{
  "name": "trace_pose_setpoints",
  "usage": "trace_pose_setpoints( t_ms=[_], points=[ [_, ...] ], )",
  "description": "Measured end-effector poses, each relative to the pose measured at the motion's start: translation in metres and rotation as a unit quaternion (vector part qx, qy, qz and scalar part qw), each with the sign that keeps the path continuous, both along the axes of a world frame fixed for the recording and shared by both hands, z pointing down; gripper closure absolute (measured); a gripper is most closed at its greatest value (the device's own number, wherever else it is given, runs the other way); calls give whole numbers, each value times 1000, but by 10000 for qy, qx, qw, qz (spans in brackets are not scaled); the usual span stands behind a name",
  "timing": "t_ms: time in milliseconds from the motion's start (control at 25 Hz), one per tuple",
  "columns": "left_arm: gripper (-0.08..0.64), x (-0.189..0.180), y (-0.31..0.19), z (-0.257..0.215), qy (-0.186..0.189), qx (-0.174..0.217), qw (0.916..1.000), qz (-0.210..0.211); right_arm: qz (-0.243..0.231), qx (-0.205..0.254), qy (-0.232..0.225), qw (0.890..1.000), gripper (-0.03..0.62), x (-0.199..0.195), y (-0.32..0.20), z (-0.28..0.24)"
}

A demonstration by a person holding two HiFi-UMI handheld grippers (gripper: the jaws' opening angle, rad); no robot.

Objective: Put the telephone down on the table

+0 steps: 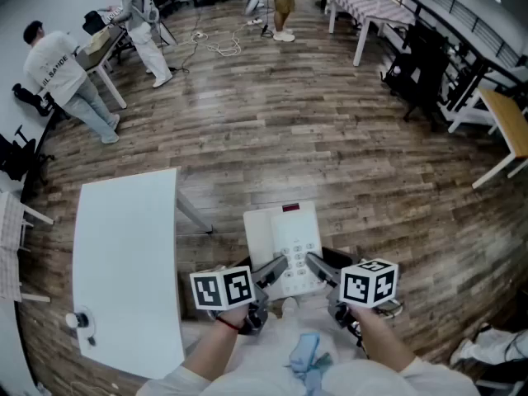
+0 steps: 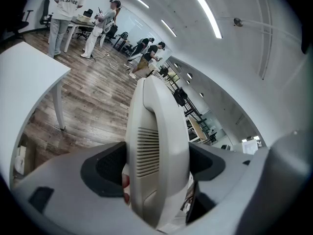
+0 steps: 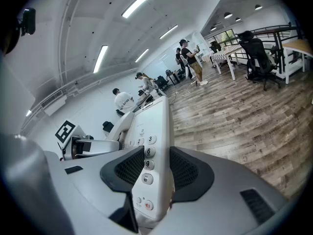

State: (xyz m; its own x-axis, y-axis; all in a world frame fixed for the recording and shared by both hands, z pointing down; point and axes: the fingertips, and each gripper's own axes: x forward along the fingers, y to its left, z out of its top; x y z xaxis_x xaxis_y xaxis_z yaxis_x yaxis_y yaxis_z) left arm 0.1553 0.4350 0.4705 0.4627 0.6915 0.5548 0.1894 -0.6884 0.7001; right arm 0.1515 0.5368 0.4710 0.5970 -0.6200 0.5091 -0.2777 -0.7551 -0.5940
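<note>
A white desk telephone (image 1: 285,242) with a keypad and a handset hangs in the air over the wooden floor, just right of the white table (image 1: 124,254). My left gripper (image 1: 276,269) is shut on its near left part; in the left gripper view the pads press on the handset side of the telephone (image 2: 156,146). My right gripper (image 1: 318,266) is shut on the near right part. In the right gripper view the telephone (image 3: 146,131) stands on edge between the pads beside the number keys, and the left gripper (image 3: 83,146) shows behind it.
A small object (image 1: 78,320) lies on the table's near left corner. Several people (image 1: 62,77) work at desks at the far left. Black chairs (image 1: 425,68) and more tables (image 1: 503,126) stand at the right. A blue cloth (image 1: 307,361) hangs below my hands.
</note>
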Motion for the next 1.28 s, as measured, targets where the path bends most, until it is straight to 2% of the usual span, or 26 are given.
trace_pose_setpoints(
  t_ms=[640, 800, 1280],
  points=[
    [176, -7, 4, -5, 41, -5, 10000, 39, 5, -45, 62, 10000, 410, -7, 5, -5],
    [176, -7, 7, -7, 100, -17, 9999, 18, 52, 87, 69, 9999, 408, -7, 7, -8],
    [176, -11, 5, -7, 125, -1, 9997, -219, -206, 72, 67, 9997, 408, -6, 5, -8]
  ],
)
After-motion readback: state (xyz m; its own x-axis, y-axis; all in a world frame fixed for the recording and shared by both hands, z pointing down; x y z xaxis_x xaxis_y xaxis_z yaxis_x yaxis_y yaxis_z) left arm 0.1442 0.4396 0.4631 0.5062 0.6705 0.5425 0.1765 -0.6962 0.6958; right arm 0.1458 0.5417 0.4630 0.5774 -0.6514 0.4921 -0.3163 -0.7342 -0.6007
